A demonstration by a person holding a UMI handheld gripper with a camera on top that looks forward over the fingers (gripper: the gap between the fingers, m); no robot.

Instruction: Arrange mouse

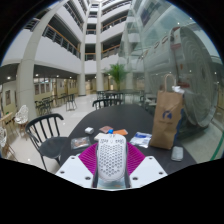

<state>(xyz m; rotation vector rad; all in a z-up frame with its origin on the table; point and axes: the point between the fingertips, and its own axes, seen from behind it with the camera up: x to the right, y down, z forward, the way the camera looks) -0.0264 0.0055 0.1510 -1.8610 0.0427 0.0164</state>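
We find the gripper (111,170) clamped on a white perforated plastic mouse (111,160), above the near edge of a dark round table (100,124).

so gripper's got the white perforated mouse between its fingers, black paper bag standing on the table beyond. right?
One thing is off: the paper bag is brown, not black, as the gripper view shows. The rest holds: the white perforated mouse sits between the fingers of the gripper, and the bag stands on the dark table beyond.

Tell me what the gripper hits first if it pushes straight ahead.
Nothing new: the gripper already has the white perforated mouse between its fingers. Beyond it, probably the small items mid-table on the round black table; depth is unclear.
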